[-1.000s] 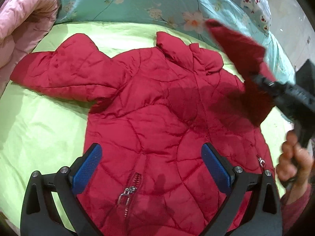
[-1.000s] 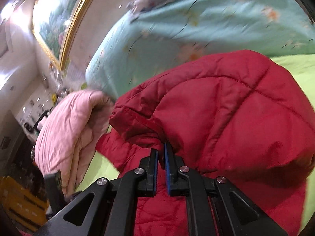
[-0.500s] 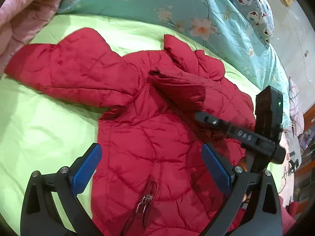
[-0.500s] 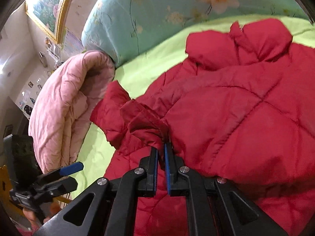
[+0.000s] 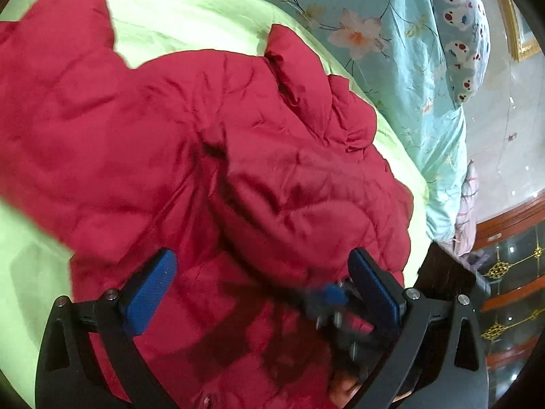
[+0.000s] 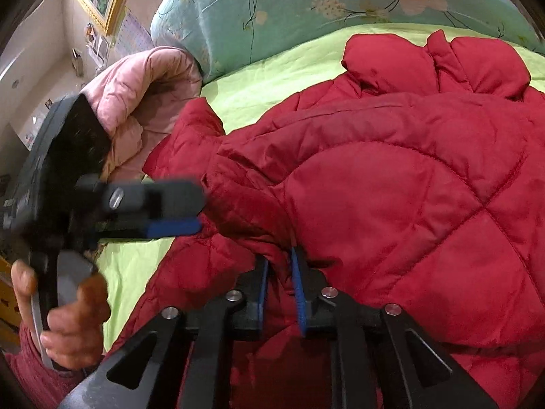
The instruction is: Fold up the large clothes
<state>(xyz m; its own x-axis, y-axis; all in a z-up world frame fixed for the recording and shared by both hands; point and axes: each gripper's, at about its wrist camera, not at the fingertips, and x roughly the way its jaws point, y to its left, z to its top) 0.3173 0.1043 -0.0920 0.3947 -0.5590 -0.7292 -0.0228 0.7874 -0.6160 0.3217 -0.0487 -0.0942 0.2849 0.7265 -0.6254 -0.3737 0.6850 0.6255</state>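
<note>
Red quilted jacket [image 6: 391, 204] lying on the green bed sheet [image 6: 272, 71], one sleeve folded across. Right claw [image 6: 279, 283] opening, sleeve fabric seemingly between its jaws. Left claw [image 5: 262, 289] hovering wide, empty.

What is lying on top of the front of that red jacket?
One sleeve of the red jacket is folded across its chest, cuff between the right gripper's opening jaws. The jacket front beneath is covered, so its zipper there cannot be seen.

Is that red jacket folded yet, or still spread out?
Partly folded: one sleeve lies across the jacket front; the other is still spread on the bed.
</note>
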